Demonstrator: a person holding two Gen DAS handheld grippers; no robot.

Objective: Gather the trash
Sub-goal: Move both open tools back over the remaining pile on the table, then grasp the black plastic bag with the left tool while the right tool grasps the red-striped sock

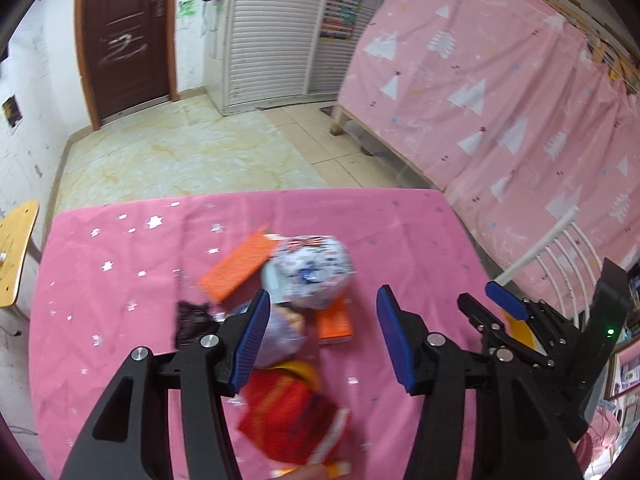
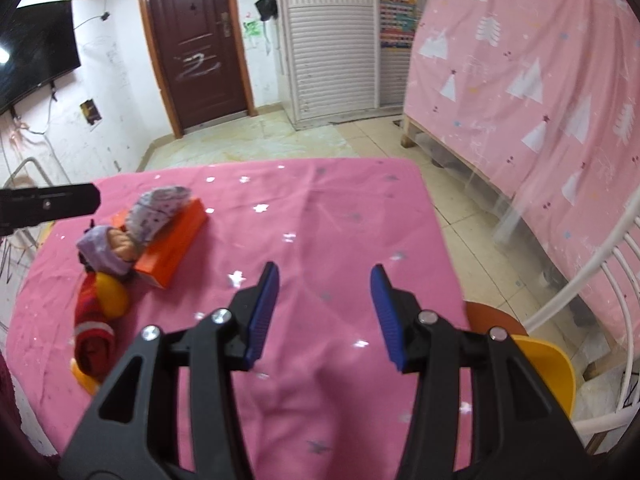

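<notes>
A pile of trash lies on the pink tablecloth [image 1: 120, 280]. In the left wrist view it holds an orange box [image 1: 236, 266], a white-and-blue crumpled wrapper [image 1: 308, 274], a purple bag [image 1: 280, 336], a red wrapper [image 1: 288, 420] and a dark scrap [image 1: 192, 320]. My left gripper [image 1: 324, 340] is open just above the pile, empty. My right gripper [image 2: 324, 316] is open and empty over bare cloth, to the right of the pile; the orange box [image 2: 172, 248], purple bag [image 2: 104, 252] and red wrapper [image 2: 94, 320] lie at its left. The right gripper also shows in the left wrist view [image 1: 486, 306].
A white-railed chair with a yellow seat [image 2: 548, 364] stands at the table's right edge. A pink-curtained bed frame [image 2: 520, 80] runs along the right. A wooden chair [image 1: 16, 248] stands left of the table. Tiled floor, a brown door [image 2: 196, 40] and a white cabinet lie beyond.
</notes>
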